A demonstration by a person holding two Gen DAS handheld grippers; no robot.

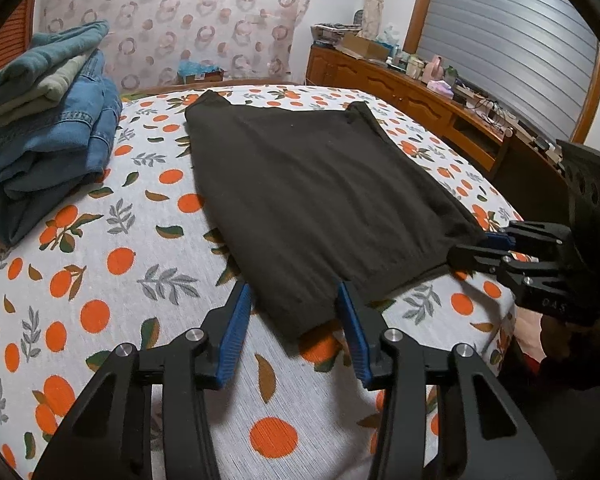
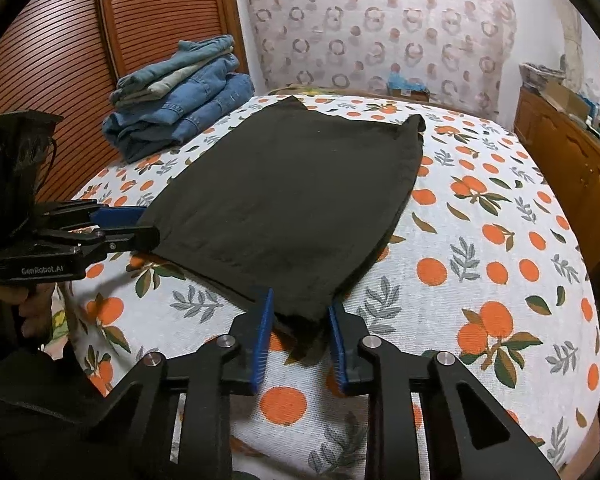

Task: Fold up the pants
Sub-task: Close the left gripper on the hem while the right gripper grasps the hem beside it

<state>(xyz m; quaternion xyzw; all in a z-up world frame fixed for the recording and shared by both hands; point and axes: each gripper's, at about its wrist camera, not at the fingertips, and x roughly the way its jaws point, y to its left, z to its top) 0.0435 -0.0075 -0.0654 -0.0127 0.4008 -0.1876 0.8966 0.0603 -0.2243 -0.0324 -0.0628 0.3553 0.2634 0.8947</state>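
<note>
1. Dark pants [image 1: 300,200] lie flat and already doubled over on a bed sheet [image 1: 100,280] printed with oranges, their near edge facing the two hand-held grippers.

2. The left gripper [image 1: 296,312] has its blue-padded fingers spread wide on either side of the near left corner of the cloth, not closed on it; the right gripper [image 2: 300,320] stands the same way at the near right corner, released, with the corner lying between its pads [image 2: 260,340].

3. Judged from here, the next move is to pinch both corners and carry them toward the far edge. If one claw closes on only the top layer, the lower layers would likely stay behind and the fold would come out skewed.

4. A second risk: a pad could catch the sheet along with the cloth, dragging the bedding up with the pants.

5. Uneven lifting by the two hands would probably slew the far edge, where two small corners [image 2: 416,122] already stick up.

6. A stack of folded jeans [image 1: 48,120] sits near the pants on the left; a wide sweep could brush it.

7. How many layers the pants hold cannot be made out, the dark fabric hiding its seams. Whether the pads touch the sheet is unclear.
</note>
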